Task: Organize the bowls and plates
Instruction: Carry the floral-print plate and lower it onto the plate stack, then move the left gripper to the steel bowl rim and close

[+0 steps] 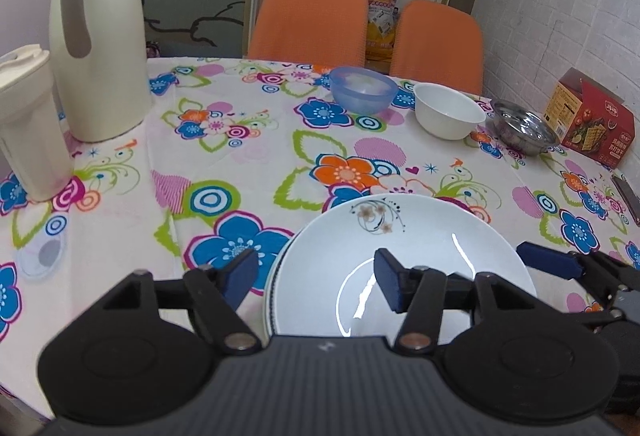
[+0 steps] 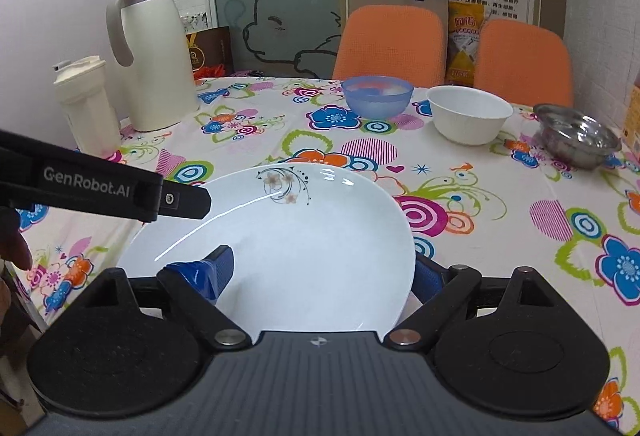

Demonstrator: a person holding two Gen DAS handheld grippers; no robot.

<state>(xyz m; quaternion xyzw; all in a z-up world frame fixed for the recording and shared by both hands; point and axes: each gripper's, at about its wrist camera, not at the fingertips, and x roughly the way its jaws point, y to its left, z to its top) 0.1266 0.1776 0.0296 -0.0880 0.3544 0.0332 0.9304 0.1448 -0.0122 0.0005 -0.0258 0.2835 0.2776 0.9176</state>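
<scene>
The white plate with a small flower print near its far rim lies on top of a stack of plates at the near edge of the table, which is covered by a flowered tablecloth. The left gripper has its jaws open: one blue pad is outside the rim at 9 o'clock of the plate and the other is above the plate's inside, and neither pad presses on it. The right gripper also has wide jaws, one blue pad over the plate's inside and the other behind the rim at 4 o'clock; I cannot tell if they touch the plate. Farther away, at 12 to 2 o'clock from the plate, stand a blue plastic bowl, a white bowl and a steel bowl in a row. At 10 o'clock stand a cream thermos jug and a cream tumbler. Behind the table are two orange chairs.
</scene>
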